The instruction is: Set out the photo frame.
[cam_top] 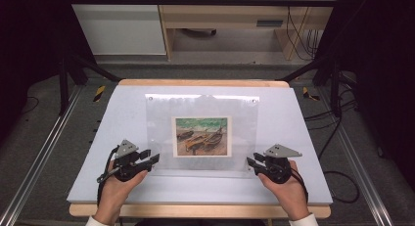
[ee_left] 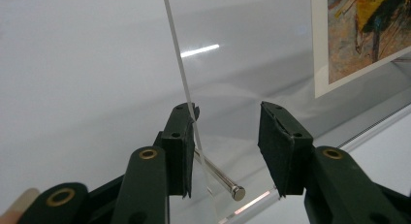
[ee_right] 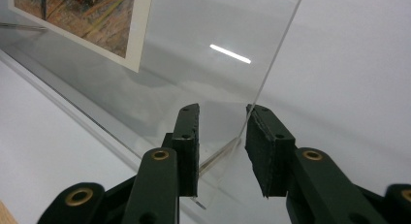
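Left gripper (cam_top: 152, 161) and right gripper (cam_top: 250, 162), jaws released, straddle the acrylic frame's (cam_top: 161, 133) 7 and 5 o'clock corners on the desk (cam_top: 98, 138)

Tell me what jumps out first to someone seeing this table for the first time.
The painted print of boats stands out first, colourful at the middle of the white table, mounted in a clear acrylic frame. Next come the two black tools at the frame's near corners: the left tool straddles the panel's edge and a metal standoff pin, and the right tool brackets the opposite corner. Neither visibly clamps yet.
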Tool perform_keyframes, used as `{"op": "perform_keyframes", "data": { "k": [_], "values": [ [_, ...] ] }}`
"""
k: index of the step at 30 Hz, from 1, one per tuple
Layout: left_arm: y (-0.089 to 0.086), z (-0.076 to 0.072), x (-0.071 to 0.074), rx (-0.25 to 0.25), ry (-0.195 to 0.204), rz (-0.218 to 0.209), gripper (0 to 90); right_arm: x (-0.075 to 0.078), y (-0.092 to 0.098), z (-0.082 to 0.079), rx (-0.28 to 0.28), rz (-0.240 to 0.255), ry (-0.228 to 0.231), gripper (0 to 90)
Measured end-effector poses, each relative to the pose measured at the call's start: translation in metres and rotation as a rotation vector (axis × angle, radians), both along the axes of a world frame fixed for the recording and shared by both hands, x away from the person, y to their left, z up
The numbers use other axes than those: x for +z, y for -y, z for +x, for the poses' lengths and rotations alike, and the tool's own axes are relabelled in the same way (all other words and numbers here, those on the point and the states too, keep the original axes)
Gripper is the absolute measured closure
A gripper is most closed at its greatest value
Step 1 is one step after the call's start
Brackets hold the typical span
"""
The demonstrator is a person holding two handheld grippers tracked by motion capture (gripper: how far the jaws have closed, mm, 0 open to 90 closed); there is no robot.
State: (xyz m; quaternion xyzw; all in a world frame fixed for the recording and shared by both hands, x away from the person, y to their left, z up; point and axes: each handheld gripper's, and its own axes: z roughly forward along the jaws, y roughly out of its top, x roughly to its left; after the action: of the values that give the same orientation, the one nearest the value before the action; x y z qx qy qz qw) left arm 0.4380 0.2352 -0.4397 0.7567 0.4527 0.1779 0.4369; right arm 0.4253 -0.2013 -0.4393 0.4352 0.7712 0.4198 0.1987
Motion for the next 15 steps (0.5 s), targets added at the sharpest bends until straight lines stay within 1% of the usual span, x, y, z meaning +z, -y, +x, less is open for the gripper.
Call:
{"op": "perform_keyframes", "data": {
  "k": [8,15],
  "values": [
    [0.0007,-0.0018,-0.0004,0.004,0.003,0.004,57.5,-0.0005,0.0004,-0.0011,0.003,-0.007,0.007,67.3],
    [0.0005,-0.0030,-0.0002,0.003,0.002,0.015,58.0,-0.0007,0.0000,-0.0019,0.002,-0.007,0.002,67.5]
  ]
}}
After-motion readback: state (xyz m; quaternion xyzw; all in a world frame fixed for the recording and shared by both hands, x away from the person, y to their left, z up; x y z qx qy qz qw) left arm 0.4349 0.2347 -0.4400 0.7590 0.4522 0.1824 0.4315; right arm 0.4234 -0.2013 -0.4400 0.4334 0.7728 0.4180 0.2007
